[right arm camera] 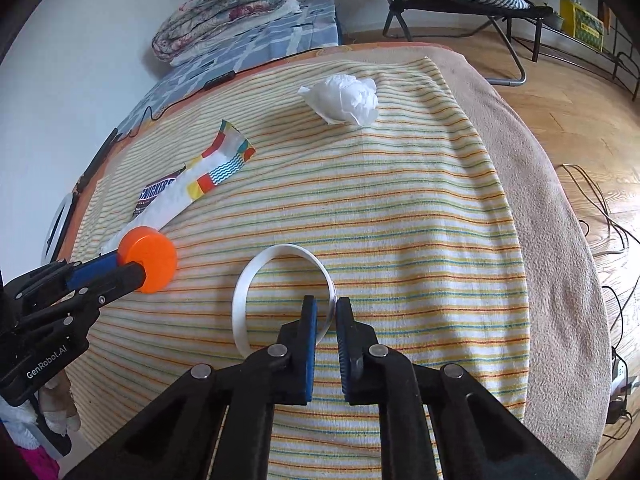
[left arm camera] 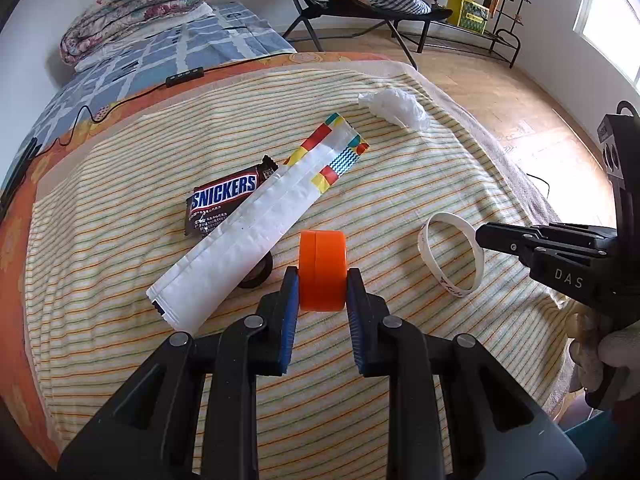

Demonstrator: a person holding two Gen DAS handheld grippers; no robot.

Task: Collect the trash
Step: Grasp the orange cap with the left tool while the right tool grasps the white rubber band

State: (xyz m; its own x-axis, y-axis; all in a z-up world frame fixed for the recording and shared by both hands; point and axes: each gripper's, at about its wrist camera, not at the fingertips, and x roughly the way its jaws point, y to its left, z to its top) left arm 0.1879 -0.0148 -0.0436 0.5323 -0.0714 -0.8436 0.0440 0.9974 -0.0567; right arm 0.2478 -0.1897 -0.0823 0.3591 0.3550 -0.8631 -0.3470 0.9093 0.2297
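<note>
My left gripper point(left arm camera: 322, 276) is shut on an orange round cap point(left arm camera: 322, 256), which stands on edge between the blue pads just above the striped cloth point(left arm camera: 400, 184). My right gripper point(right arm camera: 326, 304) is shut on the near rim of a white wristband point(right arm camera: 256, 276) that rests on the cloth. In the left wrist view the right gripper's tip point(left arm camera: 482, 234) meets the wristband point(left arm camera: 430, 256). A Snickers wrapper point(left arm camera: 218, 196) lies partly under a long white wrapper point(left arm camera: 248, 240) with a colourful end. A crumpled white tissue point(left arm camera: 394, 108) sits farther back.
A dark ring point(left arm camera: 256, 276) peeks out from under the long wrapper. A black cable with a switch point(left arm camera: 184, 76) runs along the far edge. A folded quilt point(left arm camera: 136, 8) lies at the back left. A folding chair point(left arm camera: 360, 4) stands on the wooden floor point(left arm camera: 500, 88).
</note>
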